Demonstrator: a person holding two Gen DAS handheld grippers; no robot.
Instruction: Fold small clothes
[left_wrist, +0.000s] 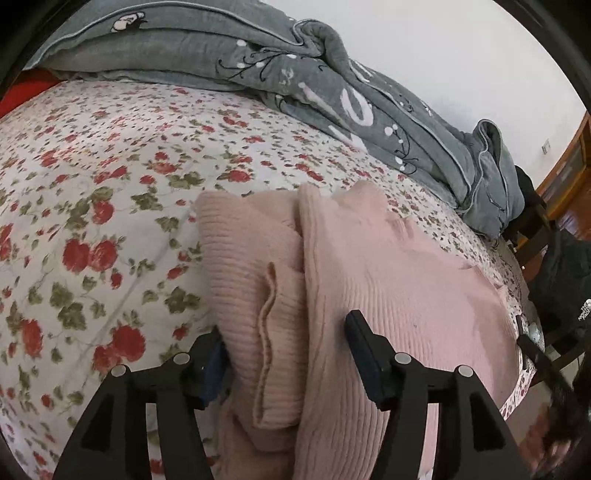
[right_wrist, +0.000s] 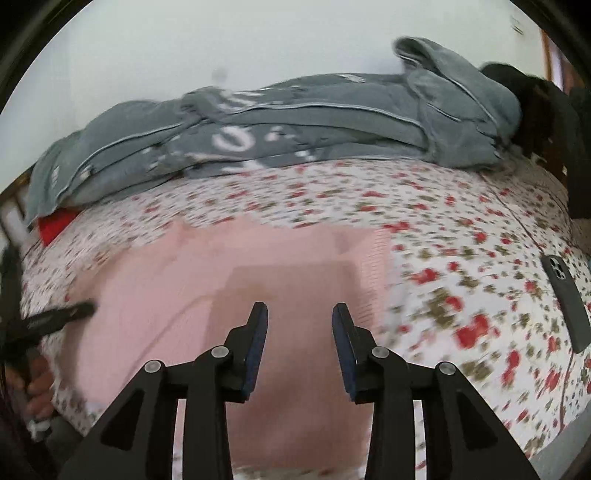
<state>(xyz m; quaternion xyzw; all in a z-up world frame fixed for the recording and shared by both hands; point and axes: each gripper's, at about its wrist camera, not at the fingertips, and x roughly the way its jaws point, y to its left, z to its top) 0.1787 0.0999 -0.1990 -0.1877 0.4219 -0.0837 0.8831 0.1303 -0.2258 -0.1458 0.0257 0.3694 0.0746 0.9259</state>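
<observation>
A pink ribbed knit sweater lies on the flowered bedsheet, its left part doubled over into a thick fold. My left gripper stands open at the sweater's near edge. One finger is beside the fold's left side, the other rests over the main panel, and the fold lies between them. In the blurred right wrist view the sweater shows as a flat pink rectangle. My right gripper hovers open over its near right part with nothing pinched. A left finger shows at the sweater's left edge.
A rumpled grey quilt is piled along the far side of the bed by the white wall. A dark phone lies on the sheet at the right. A black jacket and wooden furniture stand past the bed's right edge.
</observation>
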